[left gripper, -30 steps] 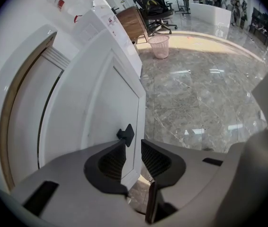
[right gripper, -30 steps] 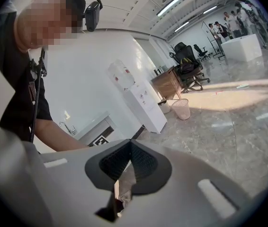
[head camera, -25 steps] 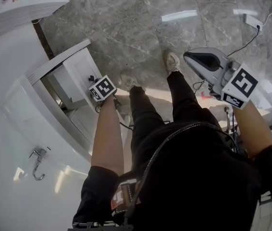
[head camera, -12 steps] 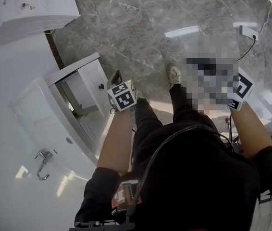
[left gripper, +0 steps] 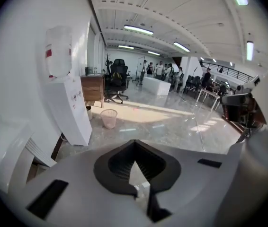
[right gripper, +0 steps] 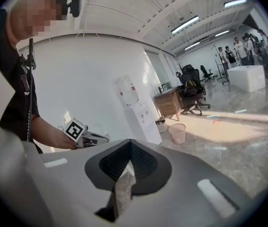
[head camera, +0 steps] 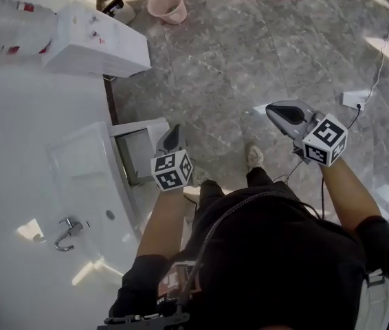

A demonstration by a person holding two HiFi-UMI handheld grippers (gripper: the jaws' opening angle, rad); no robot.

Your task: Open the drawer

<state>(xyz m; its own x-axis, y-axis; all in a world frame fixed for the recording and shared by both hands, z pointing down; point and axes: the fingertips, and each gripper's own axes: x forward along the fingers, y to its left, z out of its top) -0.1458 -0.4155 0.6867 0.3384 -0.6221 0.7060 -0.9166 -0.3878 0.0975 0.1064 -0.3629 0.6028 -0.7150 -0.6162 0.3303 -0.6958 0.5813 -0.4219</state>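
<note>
The white drawer (head camera: 141,155) stands pulled out from the vanity under the counter (head camera: 16,150), its inside showing. My left gripper (head camera: 170,133) hangs above and just right of the drawer, apart from it, jaws shut with nothing between them. In the left gripper view the left gripper (left gripper: 134,143) points out over the grey floor, with the drawer's white edge (left gripper: 33,150) at lower left. My right gripper (head camera: 271,108) is raised at the right, far from the drawer, shut and empty. The right gripper (right gripper: 130,143) has its jaw tips together in its own view, which also shows the left gripper (right gripper: 89,138).
A sink basin (head camera: 88,177) with a chrome faucet (head camera: 67,234) is set in the counter. A white water dispenser (head camera: 95,43) stands beyond it, with a pink wastebasket (head camera: 165,4) behind. A power strip (head camera: 354,100) and cable lie on the floor at right. My shoe (head camera: 254,157) is below.
Both grippers have risen. The left one has drawn away from the drawer front and now points outward. The drawer stays open. The head view has swung up, showing more of the floor.
</note>
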